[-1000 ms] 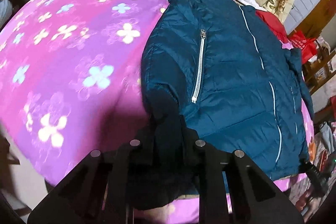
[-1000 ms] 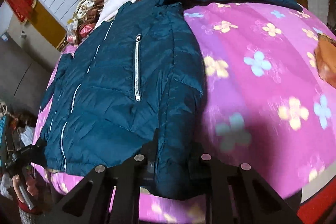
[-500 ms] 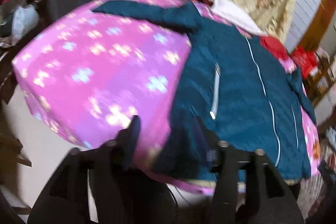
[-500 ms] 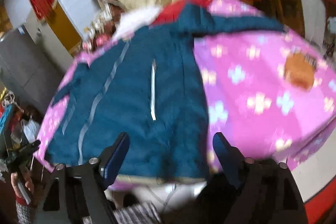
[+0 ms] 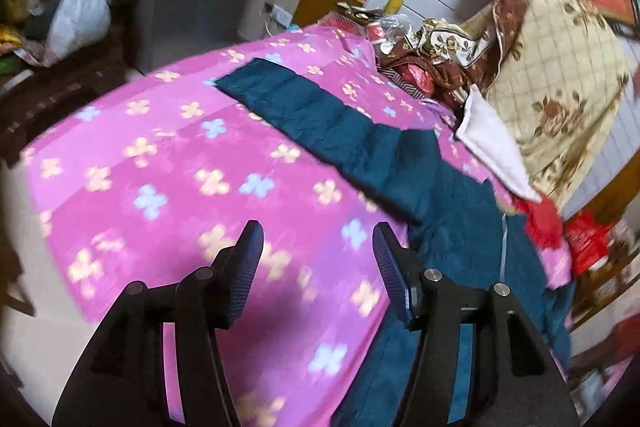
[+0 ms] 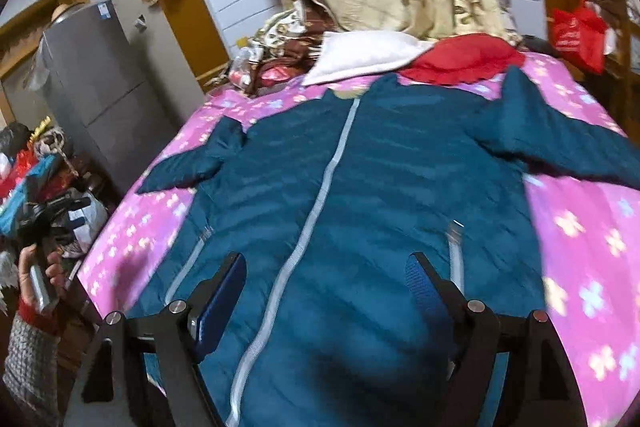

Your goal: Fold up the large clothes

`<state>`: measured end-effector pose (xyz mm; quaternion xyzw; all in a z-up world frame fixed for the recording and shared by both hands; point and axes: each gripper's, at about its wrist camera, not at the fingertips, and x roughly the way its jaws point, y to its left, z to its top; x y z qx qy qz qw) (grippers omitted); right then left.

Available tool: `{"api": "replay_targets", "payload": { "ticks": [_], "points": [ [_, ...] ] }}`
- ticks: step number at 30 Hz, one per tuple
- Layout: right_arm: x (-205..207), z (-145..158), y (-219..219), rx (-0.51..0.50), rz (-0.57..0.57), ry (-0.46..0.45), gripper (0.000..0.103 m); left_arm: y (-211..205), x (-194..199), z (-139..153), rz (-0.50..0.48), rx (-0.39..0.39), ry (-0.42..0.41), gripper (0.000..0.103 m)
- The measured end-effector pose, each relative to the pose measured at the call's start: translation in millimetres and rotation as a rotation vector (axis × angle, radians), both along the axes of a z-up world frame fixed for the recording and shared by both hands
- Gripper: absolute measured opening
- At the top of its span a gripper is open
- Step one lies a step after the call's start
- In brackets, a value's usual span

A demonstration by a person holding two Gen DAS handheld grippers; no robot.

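Both grippers, left (image 5: 318, 239) and right (image 6: 326, 271), tilt downward with jaws apart and empty above the pink flowered bedspread (image 5: 168, 163). Spread flat across it, sleeves out toward the side edges, lies the teal quilted jacket (image 6: 360, 187).

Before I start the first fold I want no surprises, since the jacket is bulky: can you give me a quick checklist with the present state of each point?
1. Left tool empty, fingers apart: ok.
2. Right tool empty, fingers apart: ok.
3. Jacket lying front up on the pink blanket, zipper closed down the middle: ok.
4. Both sleeves spread out to the sides: ok.
5. Fold area free of clutter: not ok, a red cloth and a white cloth sit at the collar.
6. Bottom hem lying flat: cannot tell, hidden behind the tools.
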<state>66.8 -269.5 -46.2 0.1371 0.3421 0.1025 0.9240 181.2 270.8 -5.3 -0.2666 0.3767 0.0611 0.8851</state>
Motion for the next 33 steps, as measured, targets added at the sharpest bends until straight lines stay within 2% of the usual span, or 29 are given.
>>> {"api": "replay_targets", "payload": {
  "ticks": [4, 6, 10, 14, 20, 24, 30, 32, 33],
  "points": [
    [14, -5, 1, 0.053, -0.004, -0.017, 0.08, 21, 53, -13, -0.015, -0.127, 0.039, 0.059],
    [18, -12, -2, 0.063, -0.01, -0.009, 0.08, 32, 82, -32, -0.017, -0.242, 0.062, 0.064],
    [27, -27, -6, 0.034, -0.035, 0.029, 0.08, 41, 122, -76, 0.004, -0.444, 0.083, 0.065],
    [35, -43, -15, 0.021, -0.061, 0.079, 0.08, 32, 148, -107, 0.006, -0.546, 0.081, 0.065],
    [50, -65, -31, 0.03, -0.102, 0.139, 0.08, 15, 186, -139, -0.01, -0.556, 0.101, 0.065],
    [54, -74, -35, 0.022, -0.112, 0.172, 0.08, 25, 209, -142, 0.019, -0.562, 0.076, 0.065],
    [47, -84, -48, -0.007, -0.154, 0.199, 0.08, 63, 252, -130, 0.11, -0.464, 0.109, 0.065],
    [42, -81, -54, -0.016, -0.173, 0.19, 0.08, 70, 261, -125, 0.126, -0.412, 0.136, 0.052],
    [40, -79, -56, -0.018, -0.178, 0.181, 0.08, 69, 264, -120, 0.122, -0.381, 0.146, 0.029]
  ]
}}
